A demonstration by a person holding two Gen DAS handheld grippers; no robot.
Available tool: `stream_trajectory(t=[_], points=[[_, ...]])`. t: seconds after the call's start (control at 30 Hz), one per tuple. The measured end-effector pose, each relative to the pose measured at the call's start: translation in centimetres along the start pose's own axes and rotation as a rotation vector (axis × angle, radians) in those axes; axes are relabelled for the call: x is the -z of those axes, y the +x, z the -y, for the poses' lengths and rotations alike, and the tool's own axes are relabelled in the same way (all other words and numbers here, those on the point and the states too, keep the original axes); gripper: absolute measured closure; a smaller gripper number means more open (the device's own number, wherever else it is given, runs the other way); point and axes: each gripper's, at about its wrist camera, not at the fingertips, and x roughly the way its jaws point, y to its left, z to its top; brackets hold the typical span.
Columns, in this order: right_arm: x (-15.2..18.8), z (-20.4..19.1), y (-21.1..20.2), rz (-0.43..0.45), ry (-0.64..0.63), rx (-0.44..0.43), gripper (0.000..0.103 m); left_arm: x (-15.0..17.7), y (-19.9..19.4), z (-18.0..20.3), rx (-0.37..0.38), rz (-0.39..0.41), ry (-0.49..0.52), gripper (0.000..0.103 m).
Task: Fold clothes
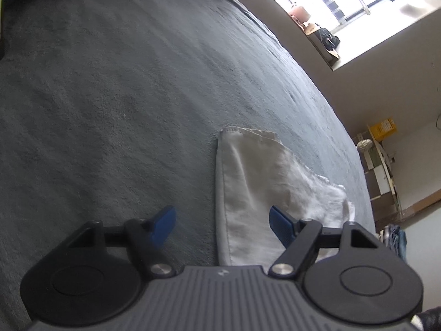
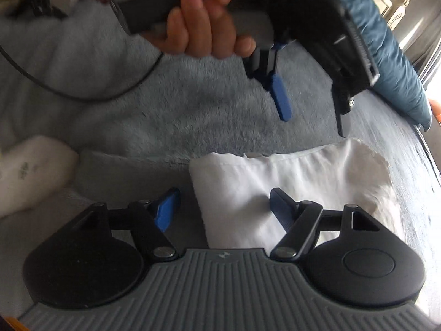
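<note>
The left gripper (image 1: 222, 222) points downward, its jaws spread wide with nothing clamped. The right gripper (image 2: 224, 209) likewise stands spread and empty. A bare hand (image 2: 205, 24) grasps the left gripper's handle.

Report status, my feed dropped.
Left gripper open, right gripper open, nothing held. Folded white cloth flat on bed. Nothing blocking.

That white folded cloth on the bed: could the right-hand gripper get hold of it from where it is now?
Probably yes. The right gripper is open, with the white cloth lying right under and ahead of its fingers on the grey blanket. Nothing lies between them; the left gripper hovers beyond the cloth's far edge.
</note>
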Motion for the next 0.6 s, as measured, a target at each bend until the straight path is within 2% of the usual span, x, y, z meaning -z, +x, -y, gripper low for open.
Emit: stream_trajectory(t=[0.1, 0.2, 0.23, 0.27, 0.33, 0.47, 0.6], points=[[-0.7, 1.0, 0.3, 0.002, 0.051, 0.001, 0.040, -0.2, 0.6, -0.1, 0.029, -0.003, 0.020, 0.027], [-1.2, 2.9, 0.6, -0.022, 0.148, -0.014, 0.064, -0.5, 1.3, 0.1, 0.056, -0.007, 0.041, 0.027], [-1.2, 3.5, 0.7, -0.027, 0.189, -0.018, 0.078, -0.7, 1.6, 0.1, 0.065, -0.007, 0.045, 0.027], [-1.3, 4.2, 0.7, -0.032, 0.229, -0.022, 0.089, -0.9, 1.9, 0.2, 0.070, -0.009, 0.046, 0.027], [-1.3, 5.4, 0.5, -0.032, 0.316, -0.038, 0.093, -1.2, 2.6, 0.3, 0.088, -0.015, 0.045, 0.027], [-1.3, 6.5, -1.7, 0.029, 0.414, -0.014, 0.095, -1.9, 4.1, 0.3, 0.122, -0.034, 0.028, 0.027], [-1.3, 6.8, -3.7, 0.061, 0.464, 0.001, 0.095, -2.6, 5.8, -0.4, 0.173, -0.062, -0.058, 0.027]])
